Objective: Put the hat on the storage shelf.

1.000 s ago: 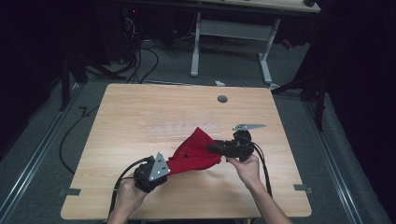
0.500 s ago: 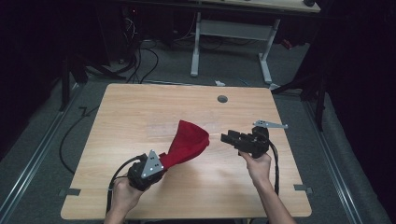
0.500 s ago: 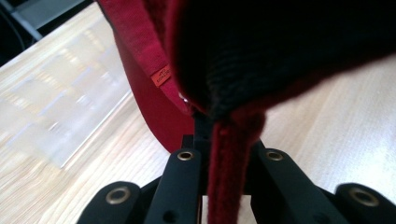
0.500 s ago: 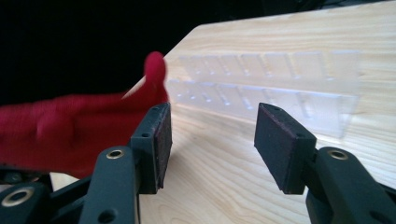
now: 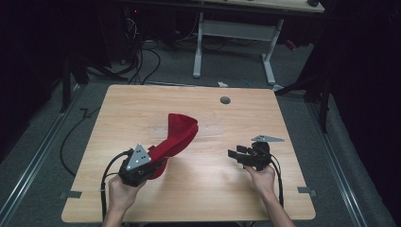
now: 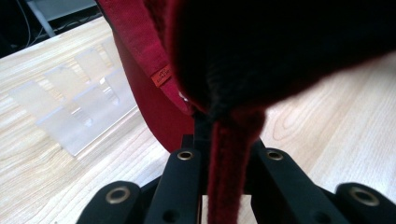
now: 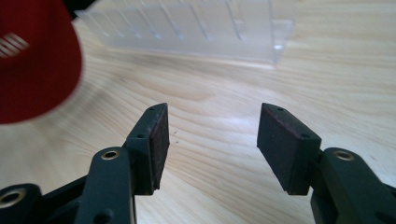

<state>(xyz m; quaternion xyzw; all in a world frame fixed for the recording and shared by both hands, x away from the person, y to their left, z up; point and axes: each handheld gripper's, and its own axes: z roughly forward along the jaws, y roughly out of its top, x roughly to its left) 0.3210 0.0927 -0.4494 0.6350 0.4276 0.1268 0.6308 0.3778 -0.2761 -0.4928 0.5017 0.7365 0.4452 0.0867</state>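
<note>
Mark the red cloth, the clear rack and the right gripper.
red cloth (image 5: 182, 130): high view, on its raised upper fold.
clear rack (image 7: 196, 28): right gripper view, on its front wall.
right gripper (image 7: 212, 140): right gripper view, midway between its open fingertips.

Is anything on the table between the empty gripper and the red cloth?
Nothing visible. The right gripper is open, and only bare table lies between it and the red cloth, which the left gripper pinches. The clear plastic rack sits farther back.
</note>
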